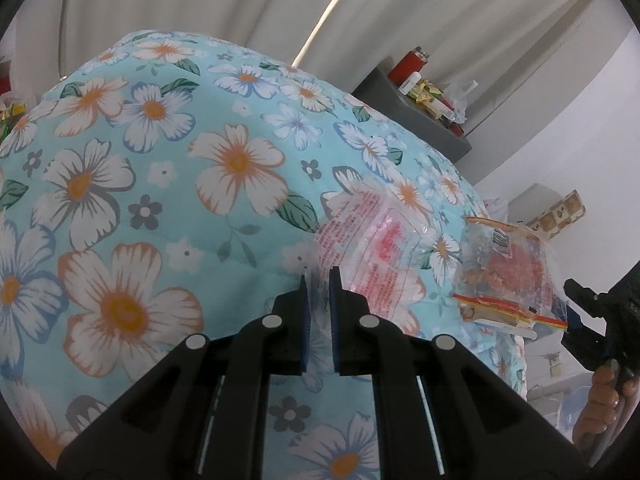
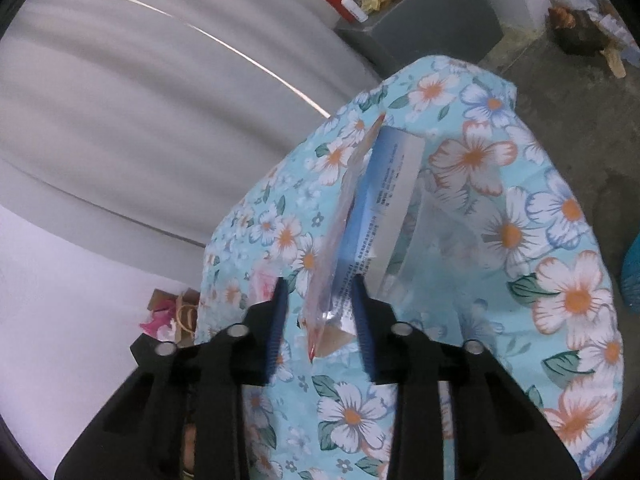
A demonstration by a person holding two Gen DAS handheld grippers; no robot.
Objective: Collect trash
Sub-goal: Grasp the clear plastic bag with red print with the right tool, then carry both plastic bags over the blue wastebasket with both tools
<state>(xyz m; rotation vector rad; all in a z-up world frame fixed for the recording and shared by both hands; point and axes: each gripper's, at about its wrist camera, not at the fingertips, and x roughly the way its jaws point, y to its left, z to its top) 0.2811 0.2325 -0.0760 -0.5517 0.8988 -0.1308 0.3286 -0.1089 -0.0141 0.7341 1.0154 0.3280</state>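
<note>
A clear plastic wrapper with red print (image 1: 372, 248) lies on the flowered blue bedspread (image 1: 160, 184). My left gripper (image 1: 319, 280) sits at the wrapper's near left corner, jaws a narrow gap apart with the clear edge between them. A second clear bag with orange and red contents (image 1: 508, 276) lies at the bed's right edge. My right gripper (image 1: 570, 314) reaches its corner there. In the right wrist view my right gripper (image 2: 320, 292) is open around that bag's edge (image 2: 384, 200), which holds a blue and white pack.
A grey side table (image 1: 424, 120) beyond the bed carries a red bottle (image 1: 408, 65) and small packets. White curtains (image 1: 240, 0) hang behind. Concrete floor (image 2: 580, 120) lies to the right of the bed, with clutter by the wall.
</note>
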